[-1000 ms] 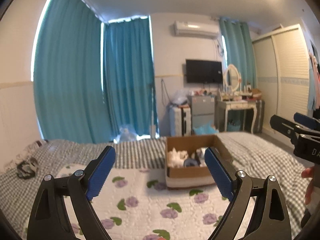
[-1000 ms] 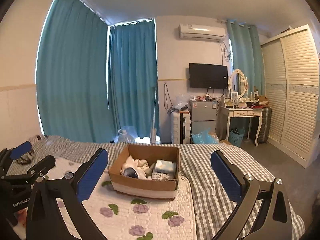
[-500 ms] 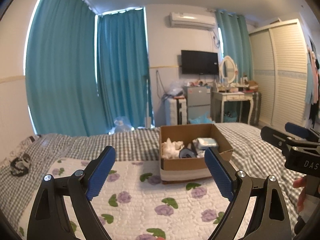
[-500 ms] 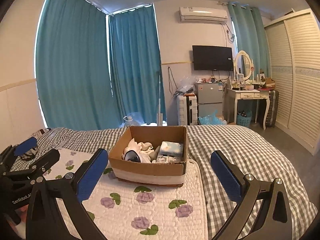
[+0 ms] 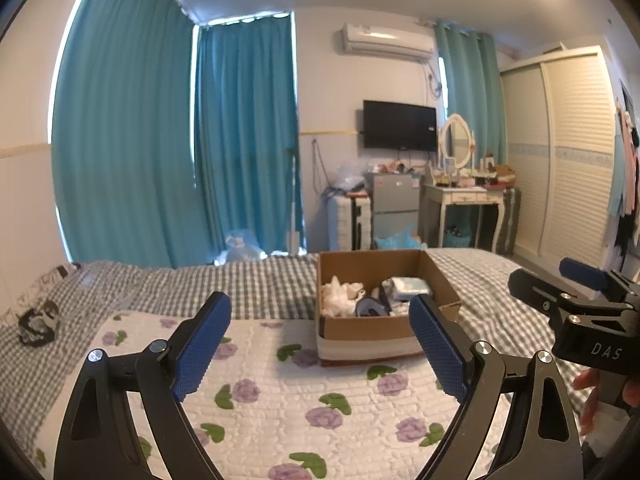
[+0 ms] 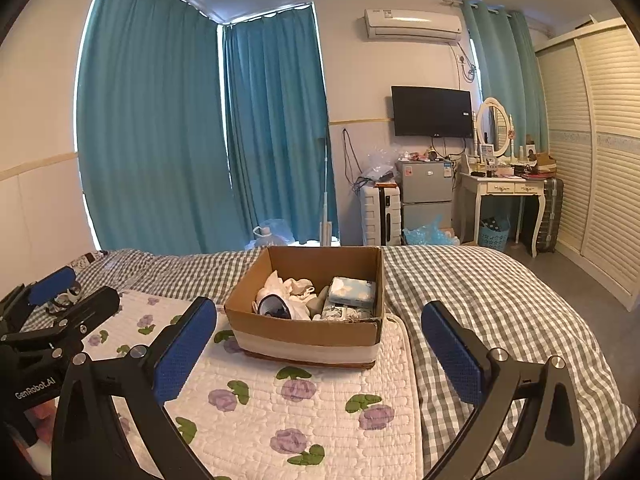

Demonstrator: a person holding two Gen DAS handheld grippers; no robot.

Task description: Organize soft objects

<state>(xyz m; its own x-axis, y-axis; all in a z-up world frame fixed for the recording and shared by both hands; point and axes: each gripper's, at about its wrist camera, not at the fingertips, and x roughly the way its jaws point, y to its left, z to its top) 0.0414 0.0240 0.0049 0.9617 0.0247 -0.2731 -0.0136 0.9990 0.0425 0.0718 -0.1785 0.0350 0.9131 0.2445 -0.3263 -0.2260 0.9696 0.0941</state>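
The box (image 6: 308,312) is seen nearer than before; both grippers (image 5: 320,344) (image 6: 320,344) gape, empty. Its soft cloths (image 6: 288,292) would be pinched lightly at a fold.

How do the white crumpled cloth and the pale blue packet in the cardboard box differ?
The white crumpled cloth is loose and shapeless; the pale blue packet is flat and rectangular. The cloth fills the box's left side, the packet lies on the right. Both rest inside the cardboard box, untouched by either open gripper.
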